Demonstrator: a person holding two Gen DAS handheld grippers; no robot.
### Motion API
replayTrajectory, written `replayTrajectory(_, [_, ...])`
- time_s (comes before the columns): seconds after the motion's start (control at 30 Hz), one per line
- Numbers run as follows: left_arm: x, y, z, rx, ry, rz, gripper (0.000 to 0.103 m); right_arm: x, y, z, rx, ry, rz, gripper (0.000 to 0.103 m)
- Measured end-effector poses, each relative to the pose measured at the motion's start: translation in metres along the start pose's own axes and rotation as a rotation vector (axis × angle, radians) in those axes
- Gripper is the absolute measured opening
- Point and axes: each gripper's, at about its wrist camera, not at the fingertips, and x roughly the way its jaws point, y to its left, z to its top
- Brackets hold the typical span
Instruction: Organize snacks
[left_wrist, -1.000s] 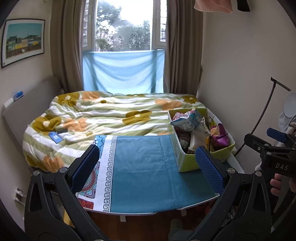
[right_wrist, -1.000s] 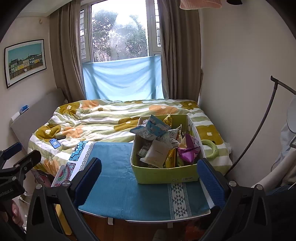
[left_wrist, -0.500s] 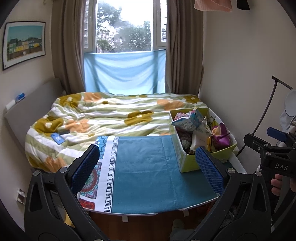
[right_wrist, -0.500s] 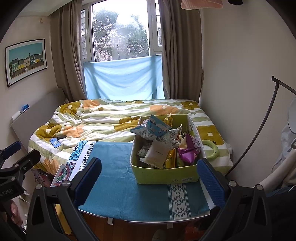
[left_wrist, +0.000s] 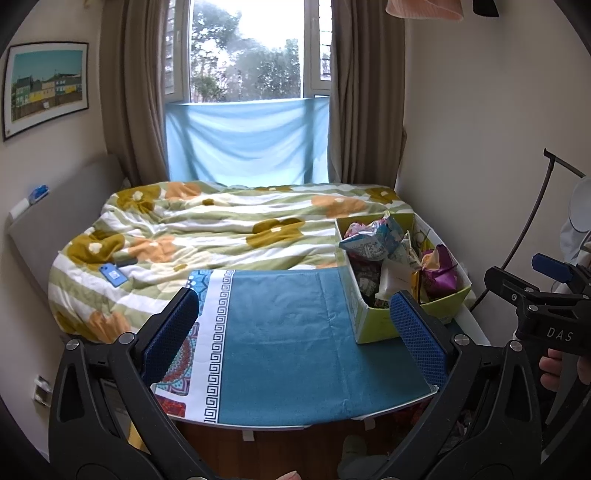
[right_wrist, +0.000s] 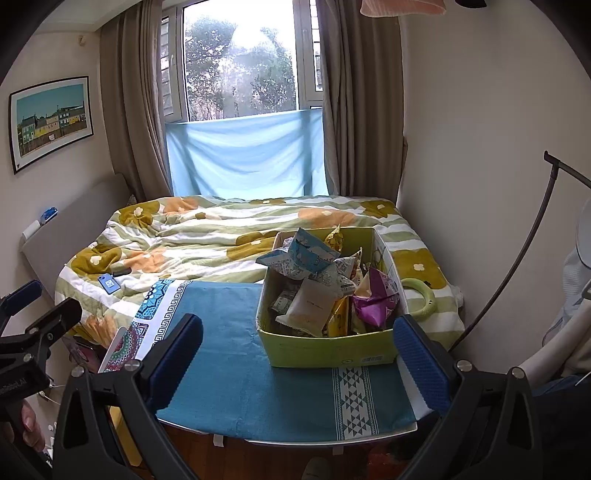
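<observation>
- We saw the bed (right_wrist: 221, 236) behind a table under a teal cloth (right_wrist: 236, 369).
- The box (right_wrist: 328, 349) of snacks (right_wrist: 314, 295) sat on the cloth's right part.
- We held the left gripper (left_wrist: 295, 336) and right gripper (right_wrist: 299, 354) above the near edge, both spread wide, gripping nothing.

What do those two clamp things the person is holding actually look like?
Each is a black, angular plastic frame with silver screws. The left gripper and right gripper both end in two fingers faced with blue textured pads. White lettering "DAS" marks the right one's body, and a blue tab sticks out on top.
</observation>
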Motion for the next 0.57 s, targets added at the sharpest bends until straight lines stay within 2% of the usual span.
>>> replayTrajectory(0.57, [0.0035, 0.0039, 0.0029, -0.003, -0.006, 0.020, 0.103, 0.0050, -0.0022, -0.0016, 0.014, 0.002, 0.014, 0.103])
